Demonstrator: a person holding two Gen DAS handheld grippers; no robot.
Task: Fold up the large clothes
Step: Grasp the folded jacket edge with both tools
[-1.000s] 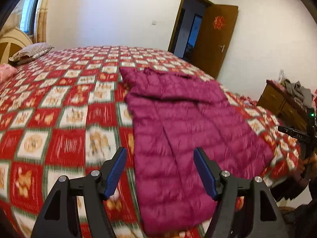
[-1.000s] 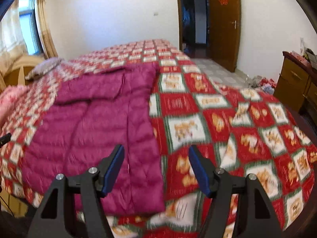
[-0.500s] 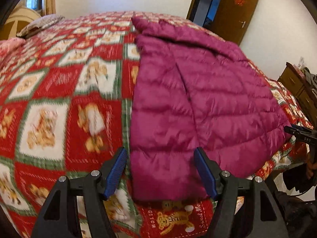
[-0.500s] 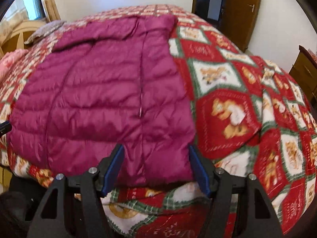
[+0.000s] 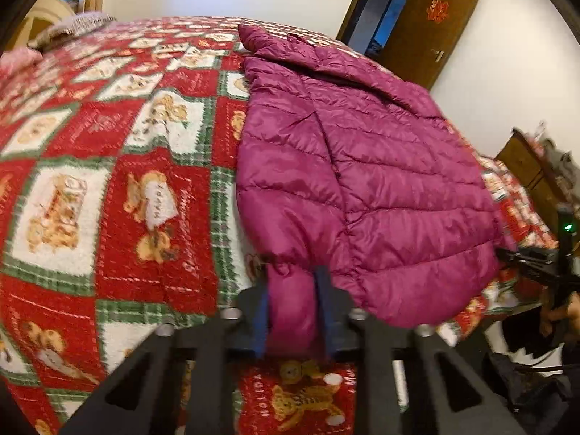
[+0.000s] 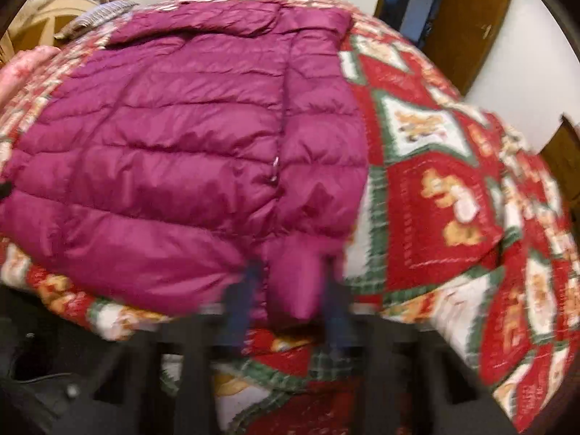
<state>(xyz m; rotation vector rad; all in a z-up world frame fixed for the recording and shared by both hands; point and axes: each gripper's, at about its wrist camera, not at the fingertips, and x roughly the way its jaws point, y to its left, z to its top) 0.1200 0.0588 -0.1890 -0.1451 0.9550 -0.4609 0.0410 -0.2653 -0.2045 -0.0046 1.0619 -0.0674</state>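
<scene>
A magenta quilted puffer jacket (image 5: 362,166) lies flat on the bed, collar at the far end, hem hanging over the near edge. My left gripper (image 5: 291,275) is closing its jaws on the hem's left corner, and the blue pads pinch a fold of the fabric. In the right wrist view the same jacket (image 6: 174,137) fills the left half. My right gripper (image 6: 293,272) is closing on the hem's right corner, with a bunched fold squeezed between its blue pads. The right gripper also shows at the far right of the left wrist view (image 5: 533,264).
A red, white and green patchwork bedspread (image 5: 108,181) with bear pictures covers the bed. Pillows (image 5: 69,27) lie at the headboard. A brown door (image 5: 427,29) stands open at the back. A wooden dresser (image 5: 525,163) stands to the right of the bed.
Both grippers came down to the jacket's hem at the bed's near edge and went from wide open to closed on its two bottom corners, bunching the fabric.
</scene>
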